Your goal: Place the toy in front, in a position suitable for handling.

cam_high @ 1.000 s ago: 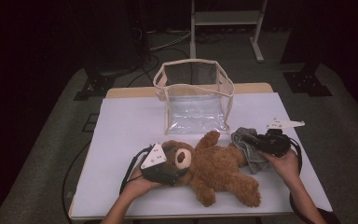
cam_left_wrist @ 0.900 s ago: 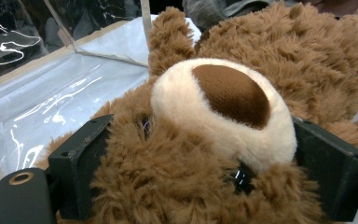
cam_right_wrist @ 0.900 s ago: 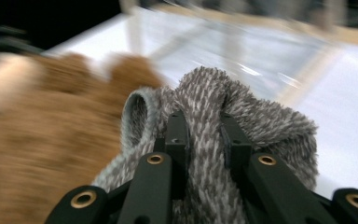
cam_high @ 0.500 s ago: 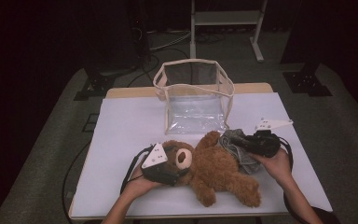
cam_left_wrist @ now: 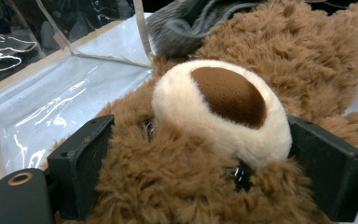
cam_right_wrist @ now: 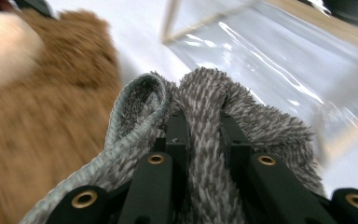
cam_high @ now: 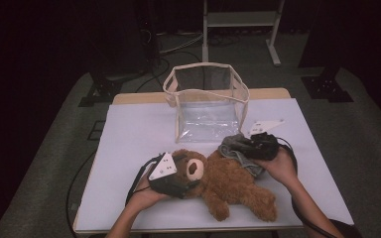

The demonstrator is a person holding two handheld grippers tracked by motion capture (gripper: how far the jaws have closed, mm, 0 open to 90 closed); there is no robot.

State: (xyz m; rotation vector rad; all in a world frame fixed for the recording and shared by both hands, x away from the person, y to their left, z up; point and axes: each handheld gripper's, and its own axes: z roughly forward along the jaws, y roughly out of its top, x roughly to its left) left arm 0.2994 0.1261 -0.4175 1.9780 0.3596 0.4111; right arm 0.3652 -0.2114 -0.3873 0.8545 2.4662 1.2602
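Observation:
A brown teddy bear (cam_high: 233, 186) lies on its back on the white table (cam_high: 129, 134), head to the left. My left gripper (cam_high: 191, 173) is shut on the bear's head. In the left gripper view, both black jaws press into the fur on either side of the cream snout (cam_left_wrist: 219, 107). My right gripper (cam_high: 239, 145) is shut on a fuzzy grey cloth (cam_high: 230, 148) just above the bear's chest. The cloth (cam_right_wrist: 205, 93) bunches around the closed jaws of the right gripper (cam_right_wrist: 204, 130), with a ribbed hem hanging at the left.
A clear plastic bag (cam_high: 206, 99) with beige trim stands open behind the bear, close to both grippers, and appears as the bag (cam_left_wrist: 51, 102) and the bag (cam_right_wrist: 270, 51) in the gripper views. Cables trail off the front edge. Dark floor and a metal stand lie beyond.
My right gripper has carried the grey cloth leftward and a little up, toward the bear and the bag. The left gripper and the bear's head have stayed put.

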